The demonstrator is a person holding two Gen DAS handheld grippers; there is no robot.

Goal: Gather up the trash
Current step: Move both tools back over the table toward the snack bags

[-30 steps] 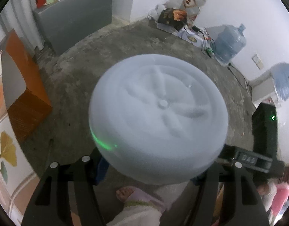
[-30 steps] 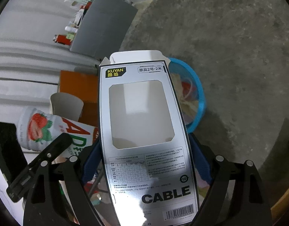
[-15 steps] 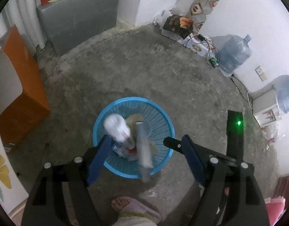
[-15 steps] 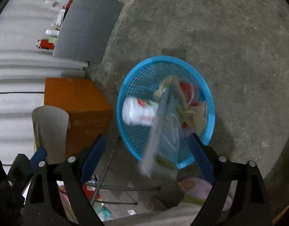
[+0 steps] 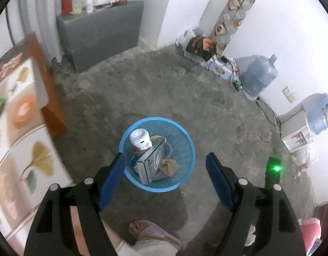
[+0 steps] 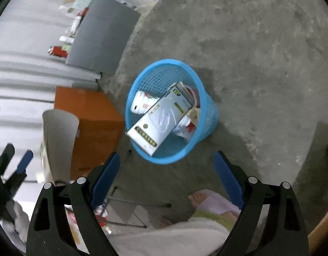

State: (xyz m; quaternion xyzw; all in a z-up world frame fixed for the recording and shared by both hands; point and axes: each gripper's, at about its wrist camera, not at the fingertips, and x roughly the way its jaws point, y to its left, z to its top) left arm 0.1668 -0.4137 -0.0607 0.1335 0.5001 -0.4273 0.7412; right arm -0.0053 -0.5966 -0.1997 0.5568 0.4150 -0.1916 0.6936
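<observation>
A blue mesh waste basket (image 5: 185, 162) stands on the concrete floor; it also shows in the right wrist view (image 6: 206, 115). In it lie a white strawberry bottle (image 5: 140, 139), a white cable box (image 5: 150, 163) leaning on the rim, and crumpled paper (image 5: 169, 165). The bottle (image 6: 140, 104) and the box (image 6: 161, 119) show in the right wrist view too. My left gripper (image 5: 165, 166) is open and empty above the basket. My right gripper (image 6: 166, 166) is open and empty above the basket's near side.
An orange cabinet (image 6: 93, 125) stands left of the basket. A table with a leaf-pattern cloth (image 5: 21, 136) is at the left. A grey cabinet (image 5: 100, 32) and water jugs (image 5: 258, 79) line the walls. The person's slippered foot (image 5: 151, 231) is just below the basket.
One second ago my left gripper held the bottle and my right held the cable box. Both opened; the items fell into the basket and now rest there. Both grippers have risen slightly.
</observation>
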